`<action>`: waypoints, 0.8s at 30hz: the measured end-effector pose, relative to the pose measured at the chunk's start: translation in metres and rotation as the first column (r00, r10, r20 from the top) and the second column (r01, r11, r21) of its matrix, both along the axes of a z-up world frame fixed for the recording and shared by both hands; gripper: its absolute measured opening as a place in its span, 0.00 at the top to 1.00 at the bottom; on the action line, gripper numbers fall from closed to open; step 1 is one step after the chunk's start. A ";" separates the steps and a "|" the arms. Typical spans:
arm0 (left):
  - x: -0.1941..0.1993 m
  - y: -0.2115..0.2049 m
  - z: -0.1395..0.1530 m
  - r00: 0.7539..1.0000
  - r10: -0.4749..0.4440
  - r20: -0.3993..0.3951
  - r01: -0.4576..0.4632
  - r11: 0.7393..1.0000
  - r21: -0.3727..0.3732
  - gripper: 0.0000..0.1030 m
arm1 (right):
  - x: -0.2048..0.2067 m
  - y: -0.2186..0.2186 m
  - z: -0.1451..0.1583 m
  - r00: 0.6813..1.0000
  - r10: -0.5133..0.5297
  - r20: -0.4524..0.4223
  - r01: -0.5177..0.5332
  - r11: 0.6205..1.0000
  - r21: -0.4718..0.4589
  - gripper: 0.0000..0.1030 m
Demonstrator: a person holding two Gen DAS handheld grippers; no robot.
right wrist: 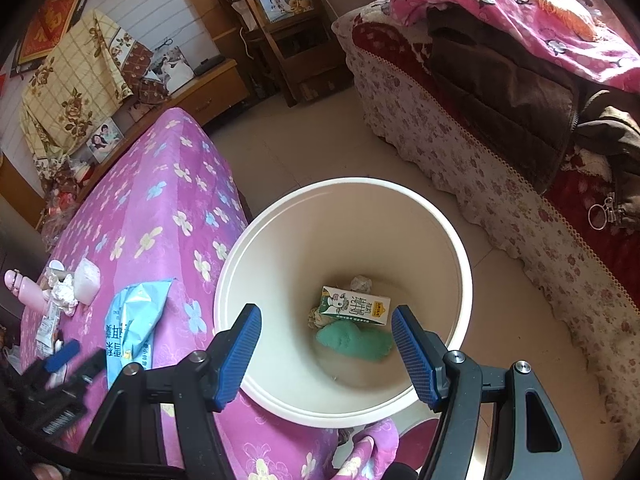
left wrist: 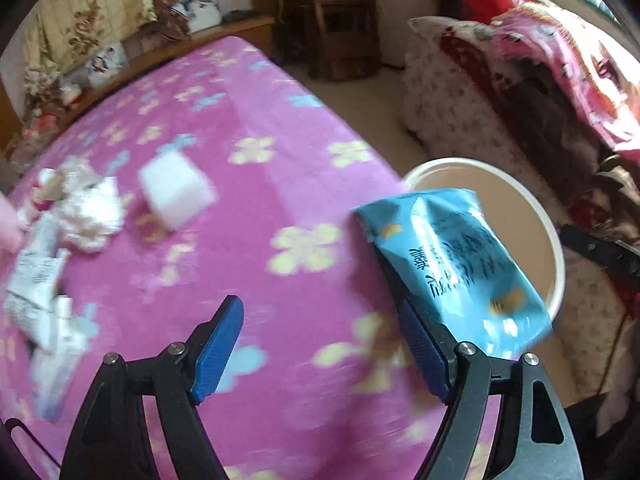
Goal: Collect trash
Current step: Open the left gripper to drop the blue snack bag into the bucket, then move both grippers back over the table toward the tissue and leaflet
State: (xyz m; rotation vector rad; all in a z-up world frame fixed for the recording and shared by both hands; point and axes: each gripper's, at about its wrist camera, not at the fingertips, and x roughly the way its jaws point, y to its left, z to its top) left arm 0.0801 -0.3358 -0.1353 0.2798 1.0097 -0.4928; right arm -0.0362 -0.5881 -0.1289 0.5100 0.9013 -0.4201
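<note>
My left gripper (left wrist: 322,344) is open over the pink flowered table (left wrist: 248,240). A blue snack wrapper (left wrist: 452,260) lies against the outside of its right finger, by the table's edge; it also shows in the right wrist view (right wrist: 132,320). Crumpled white tissue (left wrist: 92,216), a white block (left wrist: 174,190) and paper scraps (left wrist: 36,288) lie at the table's left. My right gripper (right wrist: 326,354) is open and empty above the white bin (right wrist: 240,280), which holds a milk carton (right wrist: 354,306), a green cloth (right wrist: 354,342) and crumpled paper (right wrist: 360,282).
A pink bottle (right wrist: 24,290) lies at the table's near left corner. A sofa with floral cover and pink blanket (right wrist: 500,120) stands to the right. A wooden stand (right wrist: 288,40) and low cabinet (right wrist: 200,92) are at the back. Tiled floor lies between them.
</note>
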 end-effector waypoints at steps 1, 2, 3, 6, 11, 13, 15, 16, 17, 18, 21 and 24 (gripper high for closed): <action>-0.001 -0.005 0.002 1.000 -0.005 -0.004 0.005 1.000 -0.023 0.22 | -0.002 -0.002 0.002 1.000 -0.008 0.006 0.008 1.000 -0.004 0.31; -0.002 -0.009 0.006 1.000 -0.014 -0.005 0.014 0.998 -0.054 0.22 | -0.004 -0.003 0.003 1.000 -0.018 0.013 0.018 1.000 -0.007 0.31; -0.004 -0.013 0.009 1.000 -0.019 -0.001 0.019 0.997 -0.072 0.22 | -0.005 -0.005 0.004 0.999 -0.025 0.021 0.025 1.000 -0.007 0.31; -0.008 -0.019 0.017 0.999 -0.030 0.013 0.031 0.995 -0.091 0.22 | -0.009 -0.009 0.006 0.999 -0.048 0.020 0.048 0.999 -0.017 0.31; -0.009 -0.013 0.021 0.999 -0.023 0.036 0.026 0.995 -0.095 0.22 | -0.004 -0.005 0.004 1.000 -0.022 -0.002 0.022 0.999 -0.029 0.31; -0.007 -0.008 0.023 0.999 -0.013 0.041 0.017 0.995 -0.096 0.22 | -0.001 0.002 0.006 1.000 0.007 0.003 -0.007 0.999 -0.049 0.31; -0.006 -0.001 0.028 0.998 -0.005 0.059 0.011 0.995 -0.103 0.22 | 0.003 0.011 0.008 0.999 0.036 -0.005 -0.036 0.996 -0.085 0.31; -0.006 0.000 0.029 0.998 -0.002 0.066 0.009 0.994 -0.105 0.22 | 0.005 0.015 0.009 0.999 0.045 -0.012 -0.046 0.994 -0.104 0.31; -0.007 0.004 0.032 0.997 0.001 0.077 0.008 0.994 -0.108 0.22 | 0.006 0.018 0.010 0.998 0.055 -0.014 -0.057 0.992 -0.116 0.31; -0.008 0.007 0.034 0.996 0.003 0.086 0.006 0.994 -0.111 0.22 | 0.006 0.022 0.011 0.998 0.067 -0.011 -0.068 0.990 -0.126 0.31; -0.012 0.018 0.040 0.994 0.012 0.111 0.002 0.992 -0.126 0.22 | 0.008 0.033 0.019 0.996 0.084 0.010 -0.082 0.984 -0.157 0.31; -0.015 0.032 0.048 0.990 0.029 0.136 -0.009 0.989 -0.146 0.22 | 0.009 0.048 0.028 0.995 0.099 0.026 -0.093 0.977 -0.191 0.31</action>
